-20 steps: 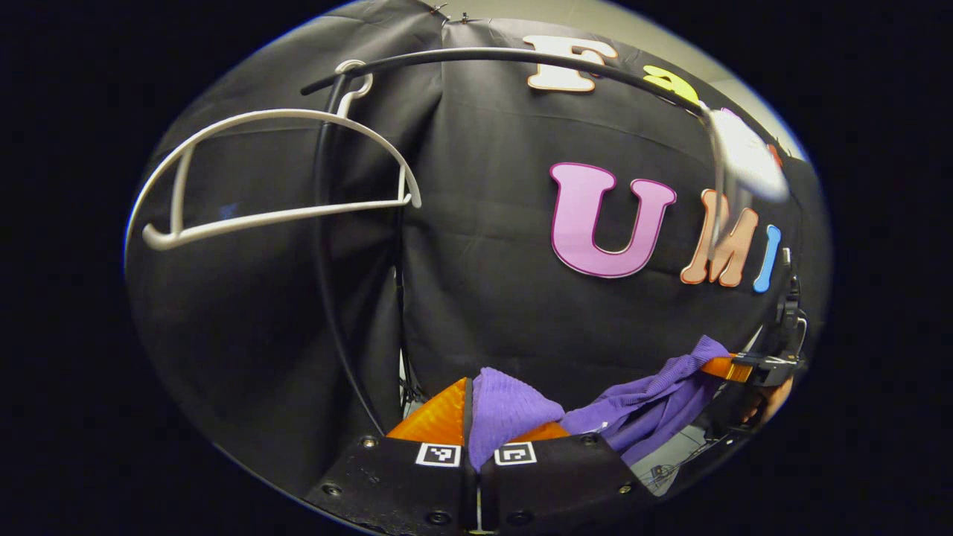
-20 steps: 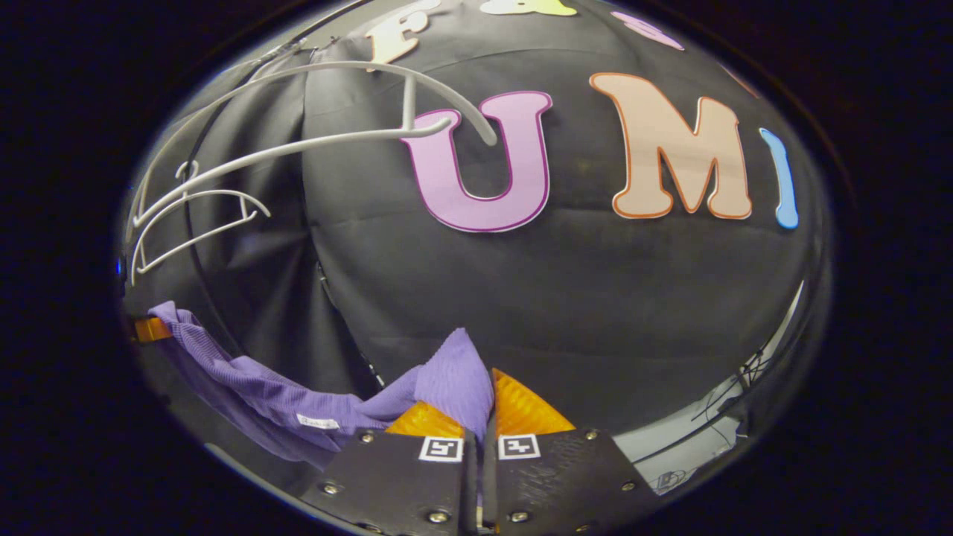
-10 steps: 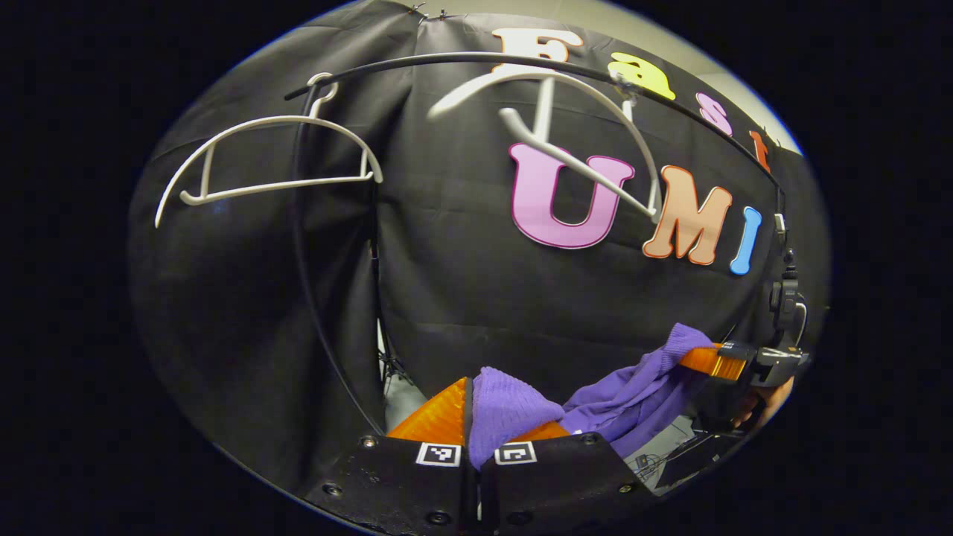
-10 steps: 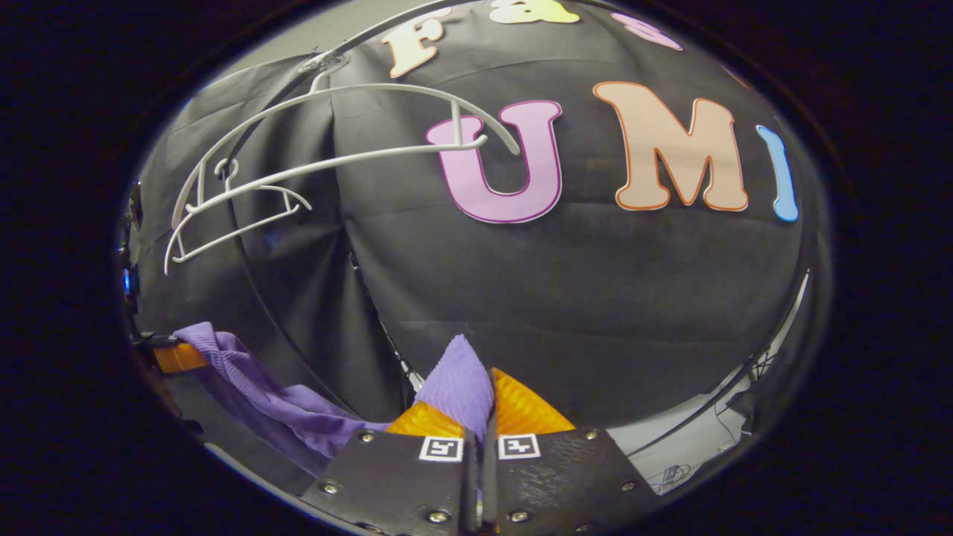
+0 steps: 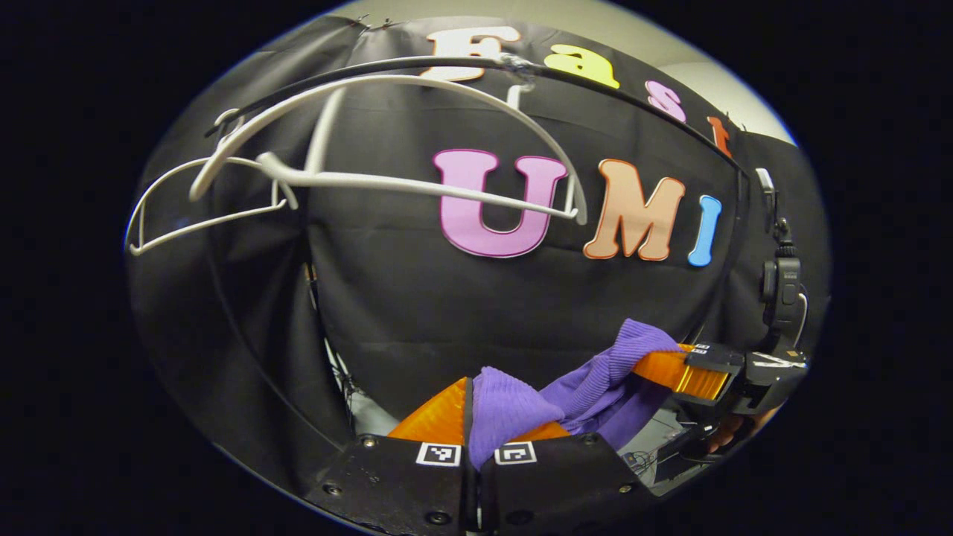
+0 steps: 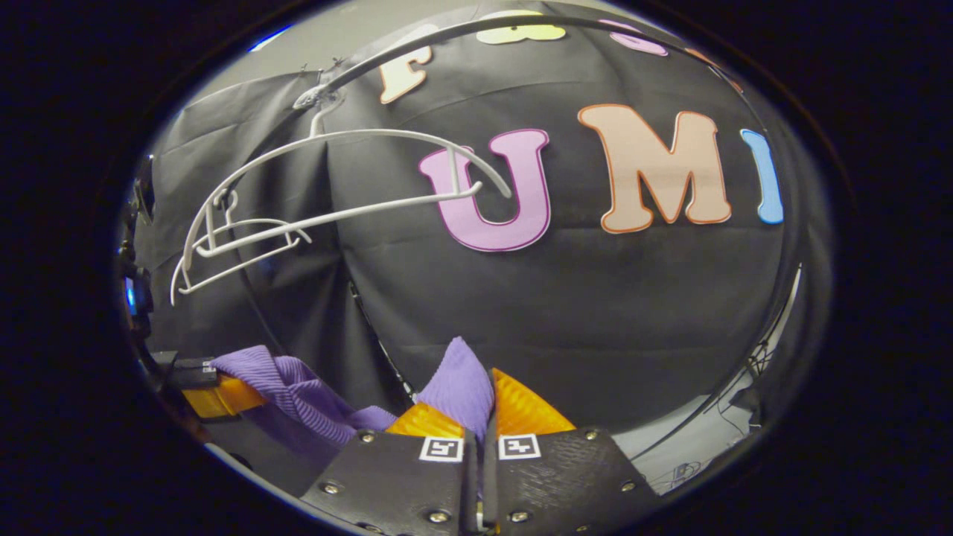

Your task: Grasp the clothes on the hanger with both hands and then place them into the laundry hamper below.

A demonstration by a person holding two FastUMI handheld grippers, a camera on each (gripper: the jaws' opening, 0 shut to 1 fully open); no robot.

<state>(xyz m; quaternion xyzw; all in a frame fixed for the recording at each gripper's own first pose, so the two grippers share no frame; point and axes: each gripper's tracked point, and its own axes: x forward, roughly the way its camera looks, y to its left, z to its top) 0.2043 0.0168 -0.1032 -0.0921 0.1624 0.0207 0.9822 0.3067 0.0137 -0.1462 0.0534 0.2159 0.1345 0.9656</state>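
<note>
purple garment (image 5: 595,376) hung clear of the white hanger (image 5: 417,186) — left gripper (image 5: 476,413) and right gripper (image 6: 480,402) each clamped on it — hamper drop remained.

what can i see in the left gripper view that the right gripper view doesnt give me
Left gripper view alone: the right gripper seen from off to the side, shut on the far end of the purple garment, with part of a hand below it.

Right gripper view alone: the left gripper at the left edge, shut on the garment's other end.

Both: the garment slung between the two grippers, two bare white hangers on the dark rail, and the black cloth wall behind.
</note>
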